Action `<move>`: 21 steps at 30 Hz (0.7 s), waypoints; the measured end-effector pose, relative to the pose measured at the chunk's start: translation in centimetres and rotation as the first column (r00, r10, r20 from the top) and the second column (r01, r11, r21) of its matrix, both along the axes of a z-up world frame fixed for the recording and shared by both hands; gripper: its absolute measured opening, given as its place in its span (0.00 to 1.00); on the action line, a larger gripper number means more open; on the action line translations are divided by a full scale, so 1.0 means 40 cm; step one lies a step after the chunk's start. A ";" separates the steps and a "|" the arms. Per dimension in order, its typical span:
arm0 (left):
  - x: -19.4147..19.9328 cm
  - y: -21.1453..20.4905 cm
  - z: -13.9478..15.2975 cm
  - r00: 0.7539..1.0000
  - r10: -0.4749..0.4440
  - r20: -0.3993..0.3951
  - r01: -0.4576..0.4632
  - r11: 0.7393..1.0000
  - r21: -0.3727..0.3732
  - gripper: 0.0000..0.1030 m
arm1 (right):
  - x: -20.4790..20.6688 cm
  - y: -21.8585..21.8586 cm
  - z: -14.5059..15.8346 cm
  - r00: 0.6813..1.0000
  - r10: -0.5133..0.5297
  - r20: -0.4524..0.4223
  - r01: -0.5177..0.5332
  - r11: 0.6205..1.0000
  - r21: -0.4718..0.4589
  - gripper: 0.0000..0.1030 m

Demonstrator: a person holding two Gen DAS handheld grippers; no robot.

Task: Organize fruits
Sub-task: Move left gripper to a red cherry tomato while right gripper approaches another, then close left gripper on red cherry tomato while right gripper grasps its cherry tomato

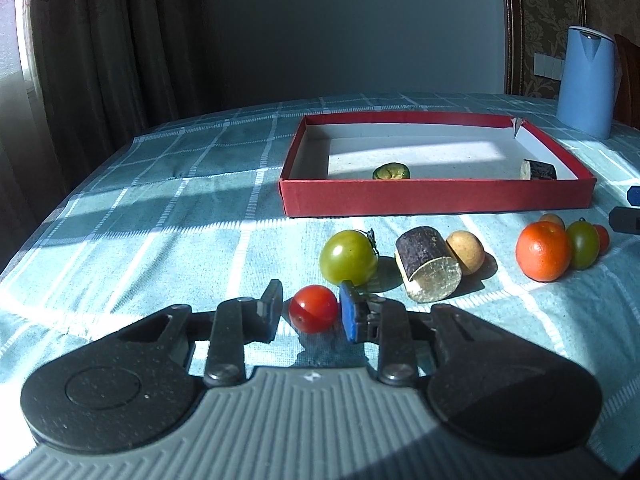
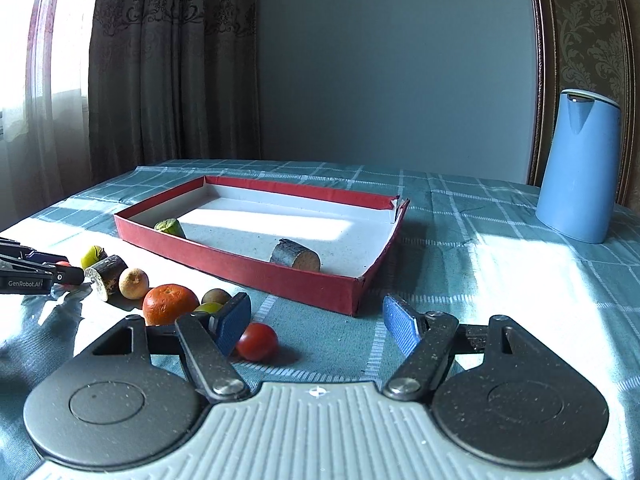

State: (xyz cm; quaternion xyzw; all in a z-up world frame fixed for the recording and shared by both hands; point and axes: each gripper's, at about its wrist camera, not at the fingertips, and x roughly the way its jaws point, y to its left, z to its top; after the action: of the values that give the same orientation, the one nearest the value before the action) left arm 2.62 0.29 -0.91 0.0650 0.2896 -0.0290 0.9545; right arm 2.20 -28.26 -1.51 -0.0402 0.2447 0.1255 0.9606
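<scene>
Red cherry tomato [image 1: 313, 309] between nearly closed left gripper [image 1: 310, 312] fingers: squeeze gently, lift straight, carry to red box [image 1: 436, 196]; right gripper [image 2: 316, 326] open, idle.

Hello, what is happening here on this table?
A person is sorting fruit into a shallow red cardboard box. The left gripper brackets a small red cherry tomato on the checked tablecloth. The right gripper is open beside another red tomato. Two pieces already lie in the box.

Red box [image 1: 436, 196] — teal checked tablecloth [image 1: 160, 184]
</scene>
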 end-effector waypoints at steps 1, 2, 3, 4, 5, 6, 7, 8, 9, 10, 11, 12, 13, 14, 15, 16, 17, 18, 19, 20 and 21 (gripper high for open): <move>0.000 0.000 0.000 1.000 0.000 0.001 0.000 1.000 0.000 0.27 | 0.008 0.011 -0.006 1.000 0.014 -0.028 -0.015 1.000 -0.020 0.67; 0.000 -0.001 0.000 1.000 -0.001 0.000 0.001 1.000 0.001 0.27 | 0.015 0.023 -0.014 0.998 0.029 -0.054 -0.032 0.999 -0.043 0.66; -0.001 -0.001 0.000 1.000 -0.001 0.001 0.001 1.000 0.002 0.27 | 0.020 0.033 -0.020 0.996 0.049 -0.073 -0.053 0.997 -0.059 0.62; -0.001 -0.001 0.000 1.000 -0.001 0.001 0.001 1.000 0.003 0.27 | 0.020 0.042 -0.022 0.995 0.058 -0.075 -0.064 0.995 -0.072 0.59; 0.000 -0.002 -0.001 1.000 -0.003 0.000 0.003 1.000 0.004 0.27 | 0.018 0.050 -0.022 0.996 0.058 -0.070 -0.065 0.994 -0.088 0.59; 0.000 -0.003 -0.001 1.000 -0.005 -0.002 0.005 1.000 0.005 0.27 | 0.020 0.055 -0.023 0.996 0.061 -0.070 -0.068 0.993 -0.099 0.59; 0.000 -0.005 -0.001 1.000 -0.005 -0.001 0.005 1.000 0.008 0.27 | 0.023 0.059 -0.024 0.995 0.066 -0.079 -0.075 0.992 -0.104 0.59; -0.001 -0.006 -0.001 1.000 -0.006 0.001 0.006 1.000 0.010 0.27 | 0.031 0.065 -0.029 0.993 0.068 -0.101 -0.080 0.990 -0.118 0.58; -0.002 -0.007 0.000 1.000 -0.007 0.003 0.007 1.000 0.012 0.27 | 0.038 0.070 -0.036 0.989 0.075 -0.124 -0.091 0.987 -0.130 0.55; -0.002 -0.008 -0.001 1.000 -0.011 0.004 0.011 1.000 0.014 0.27 | 0.039 0.072 -0.035 0.988 0.083 -0.127 -0.100 0.987 -0.128 0.51; -0.001 -0.009 -0.001 1.000 -0.011 0.002 0.011 1.000 0.017 0.28 | 0.041 0.070 -0.033 0.987 0.098 -0.124 -0.113 0.986 -0.119 0.49; -0.001 -0.009 -0.001 1.000 -0.011 0.002 0.011 1.000 0.018 0.28 | 0.046 0.067 -0.035 0.986 0.104 -0.132 -0.118 0.988 -0.104 0.44; -0.001 -0.009 -0.001 1.000 -0.012 0.002 0.012 1.000 0.018 0.27 | 0.053 0.065 -0.036 0.984 0.109 -0.143 -0.122 0.988 -0.089 0.39; -0.001 -0.010 -0.001 1.000 -0.012 0.001 0.012 1.000 0.017 0.27 | 0.056 0.062 -0.035 0.982 0.113 -0.148 -0.125 0.989 -0.075 0.38; -0.001 -0.009 -0.001 1.000 -0.012 0.001 0.012 1.000 0.016 0.27 | 0.058 0.061 -0.036 0.982 0.113 -0.152 -0.125 0.990 -0.071 0.38; -0.001 -0.010 -0.001 1.000 -0.014 -0.001 0.014 1.000 0.016 0.27 | 0.058 0.061 -0.036 0.982 0.113 -0.152 -0.125 0.990 -0.070 0.38; -0.001 -0.011 -0.002 1.000 -0.014 -0.001 0.014 1.000 0.019 0.27 | 0.057 0.061 -0.035 0.982 0.113 -0.151 -0.125 0.990 -0.071 0.38; -0.001 -0.011 -0.002 1.000 -0.015 0.001 0.015 1.000 0.022 0.27 | 0.056 0.061 -0.035 0.982 0.114 -0.150 -0.126 0.990 -0.070 0.38; -0.001 -0.012 -0.002 1.000 -0.017 0.001 0.017 1.000 0.023 0.27 | 0.056 0.060 -0.035 0.982 0.117 -0.150 -0.128 0.990 -0.066 0.36; -0.001 -0.013 -0.002 1.000 -0.020 0.001 0.020 1.000 0.024 0.26 | 0.056 0.058 -0.035 0.981 0.120 -0.150 -0.130 0.990 -0.062 0.36; -0.002 -0.012 -0.003 1.000 -0.021 0.002 0.021 0.999 0.025 0.26 | 0.056 0.058 -0.035 0.981 0.124 -0.151 -0.134 0.989 -0.058 0.34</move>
State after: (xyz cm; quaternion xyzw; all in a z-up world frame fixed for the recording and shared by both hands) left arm 2.55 -0.21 -1.02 0.0800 0.2880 -0.0354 0.9536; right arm 4.45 -25.95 -2.90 -0.0790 0.3158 0.1818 0.9279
